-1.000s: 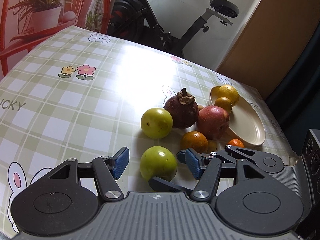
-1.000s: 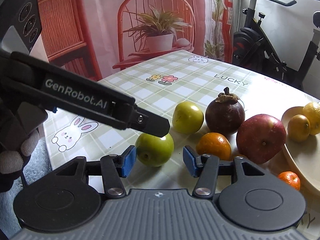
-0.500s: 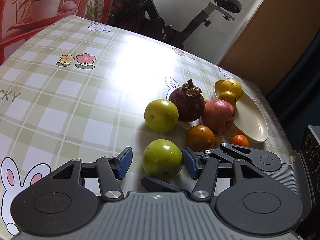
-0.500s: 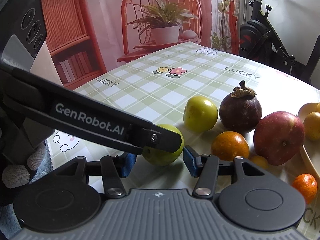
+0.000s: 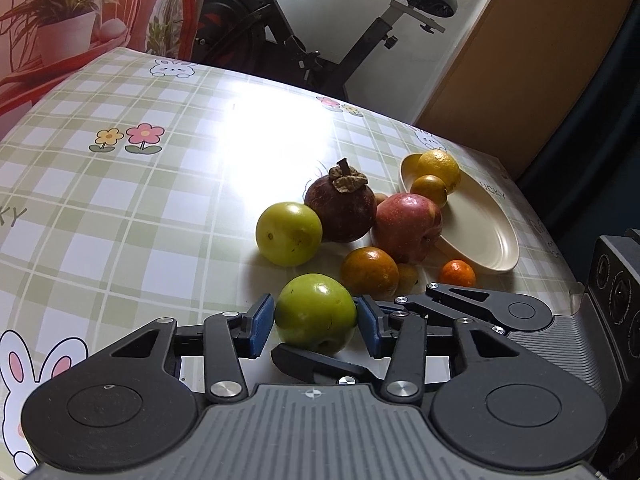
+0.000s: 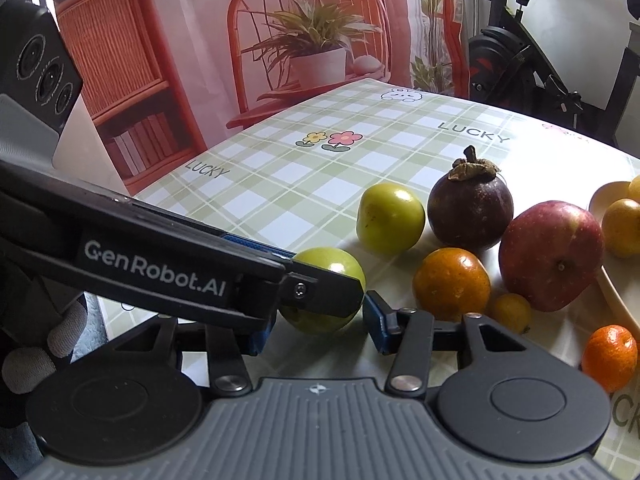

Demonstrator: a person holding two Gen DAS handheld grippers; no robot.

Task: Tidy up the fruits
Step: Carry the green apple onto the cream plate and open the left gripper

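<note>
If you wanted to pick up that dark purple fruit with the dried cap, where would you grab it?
Around its round belly, below the dried cap, which looks too brittle. Come down from above: the yellow-green fruit sits close on one flank of the dark purple fruit, the red apple on the other, so the front and back faces look the likeliest spots to pinch.

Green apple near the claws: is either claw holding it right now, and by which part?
The left claw has been closing on the green apple, pads at its two sides. The right claw has been closing too; any contact is hidden.
</note>
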